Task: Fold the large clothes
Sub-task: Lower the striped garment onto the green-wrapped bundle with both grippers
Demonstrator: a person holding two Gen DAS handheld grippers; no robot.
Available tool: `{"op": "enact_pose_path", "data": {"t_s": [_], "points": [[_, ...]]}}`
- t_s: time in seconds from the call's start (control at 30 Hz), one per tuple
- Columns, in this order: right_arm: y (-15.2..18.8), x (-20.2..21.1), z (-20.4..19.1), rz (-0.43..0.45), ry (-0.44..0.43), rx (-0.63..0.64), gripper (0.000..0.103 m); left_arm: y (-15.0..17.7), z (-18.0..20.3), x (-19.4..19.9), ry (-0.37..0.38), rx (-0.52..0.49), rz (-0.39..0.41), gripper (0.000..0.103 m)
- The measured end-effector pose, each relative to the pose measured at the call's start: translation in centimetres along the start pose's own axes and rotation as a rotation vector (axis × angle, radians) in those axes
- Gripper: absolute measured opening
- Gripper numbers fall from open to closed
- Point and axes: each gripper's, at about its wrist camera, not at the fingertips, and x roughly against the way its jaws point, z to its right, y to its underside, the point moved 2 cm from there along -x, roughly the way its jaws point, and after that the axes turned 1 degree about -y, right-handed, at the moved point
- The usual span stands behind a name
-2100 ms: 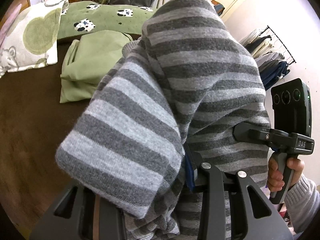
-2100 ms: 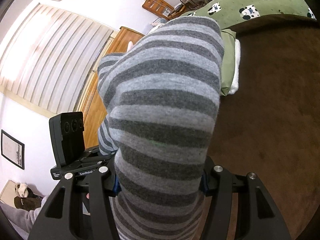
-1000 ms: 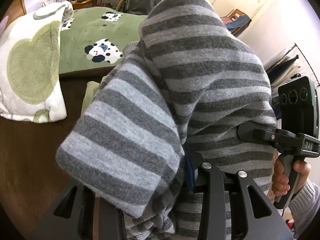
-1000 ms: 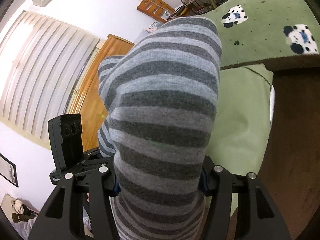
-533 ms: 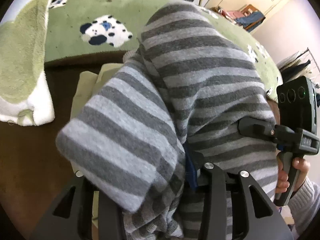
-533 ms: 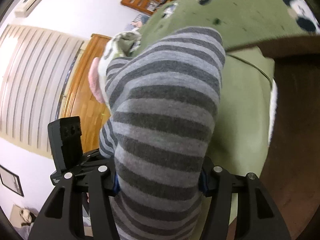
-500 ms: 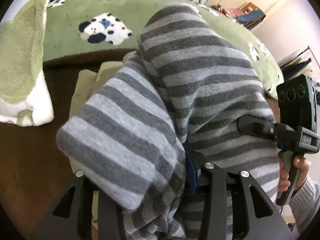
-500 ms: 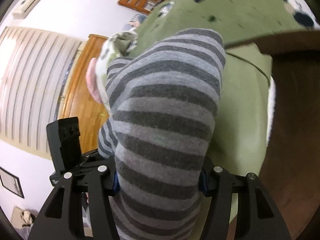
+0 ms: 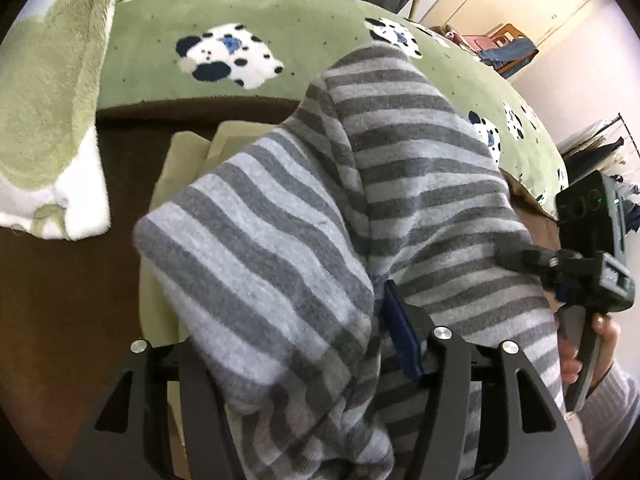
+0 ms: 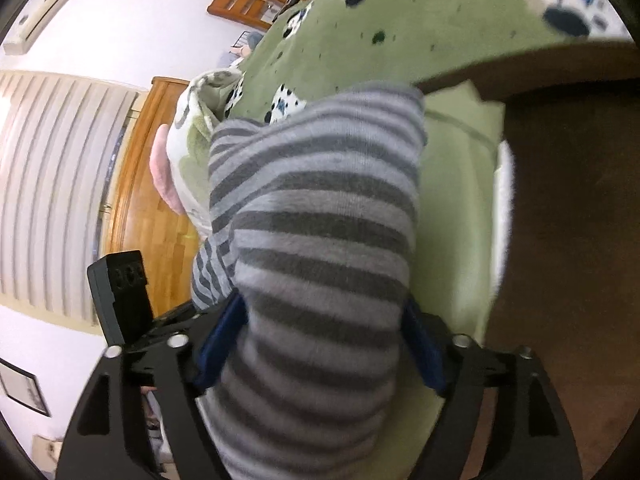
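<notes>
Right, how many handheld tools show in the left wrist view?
2. The left tool fills the bottom edge; the right tool is at the right edge, in a hand. Both jaws are opening, striped sweater between them.

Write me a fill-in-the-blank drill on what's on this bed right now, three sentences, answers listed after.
1. The bundle between both grippers' fingers is a sweater with grey ____.
2. Under the sweater lies a folded garment of a pale ____ colour.
3. The green blanket further back is printed with spotted ____.

Missing words: stripes; green; dogs
</notes>
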Motion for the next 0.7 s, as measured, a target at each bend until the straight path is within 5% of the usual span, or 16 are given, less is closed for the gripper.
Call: {"op": "enact_pose_path", "data": {"t_s": [0.3, 0.53, 0.7], "points": [[1.1, 5.5, -5.0, 0.087, 0.228, 0.249, 0.085, 0.4, -0.7, 3.8, -0.093, -0.041, 0.052, 0.058], [5.6, 3.3, -10.1, 0.012, 0.207, 0.349, 0.026, 1.0, -0.5, 7.2, -0.103, -0.035, 0.105, 0.061], [7.5, 1.6, -11.2, 0.013, 0.239, 0.339, 0.025, 2.9, 2.3, 8.0, -0.052, -0.056, 0.126, 0.069]]}}
